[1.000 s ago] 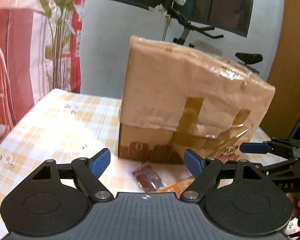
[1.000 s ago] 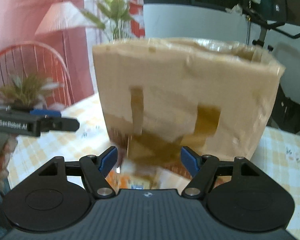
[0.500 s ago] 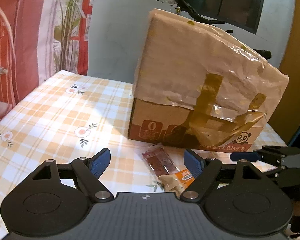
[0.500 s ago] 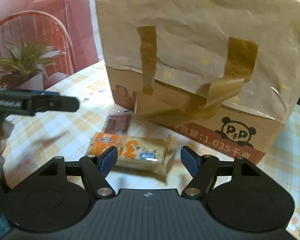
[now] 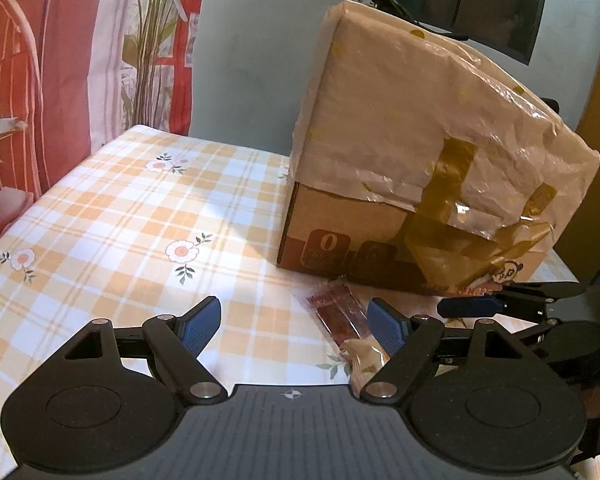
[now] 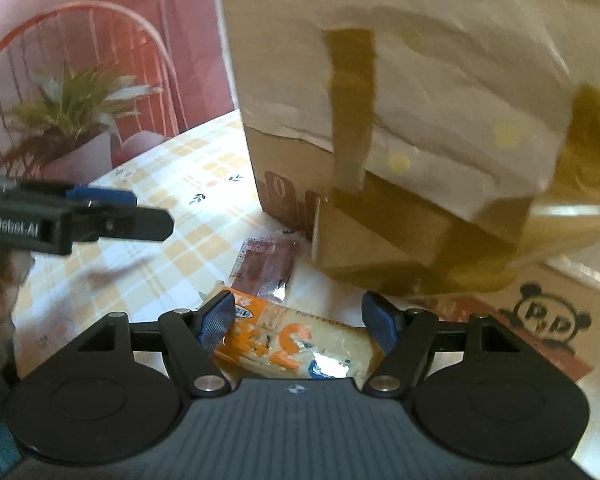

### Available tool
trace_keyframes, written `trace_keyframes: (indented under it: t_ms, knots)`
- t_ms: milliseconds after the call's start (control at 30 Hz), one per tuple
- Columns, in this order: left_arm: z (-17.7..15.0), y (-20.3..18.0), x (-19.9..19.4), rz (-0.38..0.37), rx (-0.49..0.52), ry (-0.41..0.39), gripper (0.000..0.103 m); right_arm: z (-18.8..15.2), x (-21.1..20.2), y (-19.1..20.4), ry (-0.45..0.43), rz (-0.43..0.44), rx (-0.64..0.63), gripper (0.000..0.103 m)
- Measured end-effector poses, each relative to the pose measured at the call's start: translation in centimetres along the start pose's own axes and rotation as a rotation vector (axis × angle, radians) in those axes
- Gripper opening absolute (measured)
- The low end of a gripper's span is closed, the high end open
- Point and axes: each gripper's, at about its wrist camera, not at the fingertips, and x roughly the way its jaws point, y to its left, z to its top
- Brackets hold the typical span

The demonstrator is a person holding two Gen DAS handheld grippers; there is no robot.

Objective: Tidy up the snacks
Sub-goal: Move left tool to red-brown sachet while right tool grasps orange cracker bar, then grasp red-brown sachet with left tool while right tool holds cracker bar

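Right gripper (image 6: 298,316) lowered over orange snack (image 6: 296,344); box (image 5: 420,168) taped shut.

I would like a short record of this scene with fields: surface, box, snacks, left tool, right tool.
surface: table with checked floral cloth
box: cardboard box, partly wrapped in paper and brown tape, standing on the cloth
snacks: dark red packet and orange packet, lying in front of the box
left tool: open, holds nothing
right tool: open, fingers either side of the orange packet

the box (image 6: 440,120) is blurred and cut off, its top and inside unseen.
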Motion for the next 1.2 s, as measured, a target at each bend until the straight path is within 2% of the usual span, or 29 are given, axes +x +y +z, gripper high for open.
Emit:
trace_keyframes:
  t_ms: [133, 233, 300, 433, 600, 733, 867, 1033, 1200]
  knots:
    - [-0.4, 0.0, 0.1, -0.001, 0.003, 0.014, 0.082, -0.7, -0.8, -0.9, 0.047, 0.037, 0.116, 0.073]
    - [-0.4, 0.0, 0.1, -0.004, -0.004, 0.019, 0.082, -1.2, -1.2, -0.6, 0.104, 0.066, 0.126, 0.073]
    - [-0.3, -0.1, 0.1, -0.012, -0.012, 0.023, 0.082, -1.3, -1.4, 0.3, 0.132, 0.068, 0.057, 0.074]
    - [-0.4, -0.5, -0.1, -0.023, -0.004, 0.027, 0.082, -1.5, -1.2, 3.1, 0.127, 0.062, -0.192, 0.073]
    - [-0.5, -0.5, -0.4, -0.023, -0.016, 0.031, 0.082, -1.4, 0.8, 3.6, 0.156, 0.058, -0.206, 0.073]
    - [-0.7, -0.5, -0.5, -0.022, -0.015, 0.039, 0.082, -2.0, 0.0, 2.8, 0.114, 0.05, -0.194, 0.055]
    - [-0.9, -0.9, -0.2, -0.029, -0.016, 0.046, 0.082, -2.8, -2.0, 1.2, 0.1, 0.065, -0.123, 0.044]
    - [-1.5, -2.0, 0.4, -0.048, 0.0, 0.063, 0.082, -4.3, -4.8, 0.0, 0.048, 0.066, -0.048, 0.04]
    - [-1.7, -3.1, 1.7, -0.027, -0.023, 0.085, 0.082, -5.4, -5.9, -1.5, 0.002, -0.075, -0.016, 0.04]
